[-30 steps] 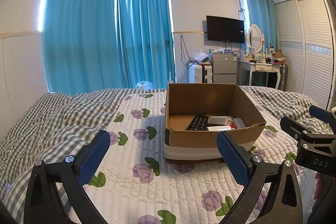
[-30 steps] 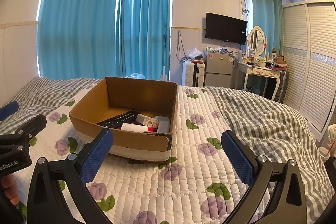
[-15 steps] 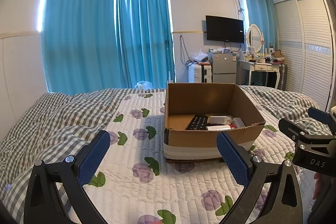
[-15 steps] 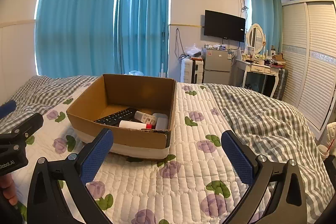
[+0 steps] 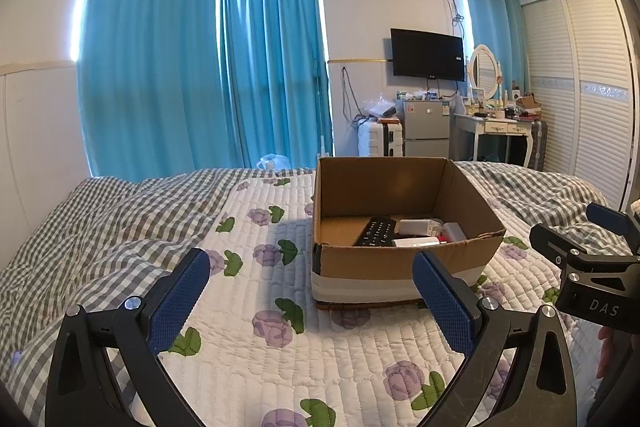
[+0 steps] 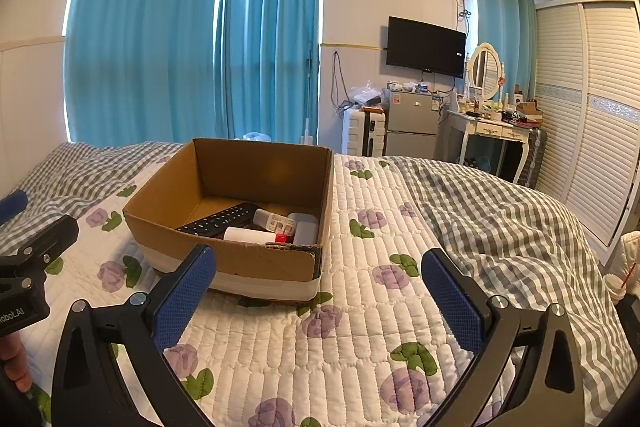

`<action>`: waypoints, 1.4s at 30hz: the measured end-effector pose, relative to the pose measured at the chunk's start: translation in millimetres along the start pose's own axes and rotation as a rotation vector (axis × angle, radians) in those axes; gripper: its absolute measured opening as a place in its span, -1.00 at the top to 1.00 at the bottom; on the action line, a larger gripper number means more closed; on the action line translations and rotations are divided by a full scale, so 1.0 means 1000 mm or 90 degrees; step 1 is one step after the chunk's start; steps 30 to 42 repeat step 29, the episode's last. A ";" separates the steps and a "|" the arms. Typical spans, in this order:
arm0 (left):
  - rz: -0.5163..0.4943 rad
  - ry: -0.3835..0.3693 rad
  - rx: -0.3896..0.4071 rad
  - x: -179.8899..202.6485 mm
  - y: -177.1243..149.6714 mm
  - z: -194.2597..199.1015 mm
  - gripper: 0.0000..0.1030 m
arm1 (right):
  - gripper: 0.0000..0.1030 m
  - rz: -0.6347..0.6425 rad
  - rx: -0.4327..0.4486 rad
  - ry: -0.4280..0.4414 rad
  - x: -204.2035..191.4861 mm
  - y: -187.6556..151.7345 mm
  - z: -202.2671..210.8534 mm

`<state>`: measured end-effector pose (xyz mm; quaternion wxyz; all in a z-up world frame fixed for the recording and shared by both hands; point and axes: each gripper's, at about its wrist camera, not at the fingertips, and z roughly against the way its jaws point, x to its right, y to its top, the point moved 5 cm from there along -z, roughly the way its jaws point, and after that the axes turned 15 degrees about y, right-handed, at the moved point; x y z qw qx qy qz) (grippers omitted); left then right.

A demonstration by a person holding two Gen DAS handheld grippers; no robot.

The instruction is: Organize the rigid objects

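Note:
An open cardboard box point(image 5: 400, 267) point(image 6: 260, 259) sits on the quilted bed. Inside lie a black remote point(image 5: 376, 231) point(image 6: 220, 219), a white tube with a red cap point(image 6: 250, 235) point(image 5: 416, 242), a small white bottle point(image 6: 276, 221) point(image 5: 418, 226) and a grey case point(image 6: 306, 229) point(image 5: 454, 231). My left gripper point(image 5: 312, 301) is open and empty, hovering over the quilt in front of the box. My right gripper point(image 6: 320, 297) is open and empty, to the front right of the box. Each gripper shows at the edge of the other's view.
The flowered white quilt point(image 6: 352, 327) and grey checked blanket point(image 6: 500, 219) cover the bed. Blue curtains, a fridge point(image 6: 412, 125), a suitcase, a dressing table point(image 6: 492, 131) and a wardrobe stand beyond. A cup with a straw point(image 6: 618, 287) sits at the far right.
The right wrist view has risen slightly and now looks a bit more down into the box. The left gripper has barely moved. Both grippers stay open.

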<state>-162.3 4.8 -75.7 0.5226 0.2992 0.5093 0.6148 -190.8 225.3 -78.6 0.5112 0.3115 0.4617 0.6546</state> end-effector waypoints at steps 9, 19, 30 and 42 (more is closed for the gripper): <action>0.001 0.002 0.000 -0.001 0.000 0.000 -1.00 | -1.00 -0.001 -0.002 0.000 0.001 -0.001 0.000; 0.003 0.001 -0.006 0.000 -0.003 -0.002 -1.00 | -1.00 -0.004 -0.007 -0.003 0.002 -0.003 -0.002; 0.009 0.004 -0.012 0.000 -0.005 -0.001 -1.00 | -1.00 -0.010 -0.021 -0.007 0.003 -0.005 -0.007; 0.009 0.004 -0.012 0.000 -0.005 -0.001 -1.00 | -1.00 -0.010 -0.021 -0.007 0.003 -0.005 -0.007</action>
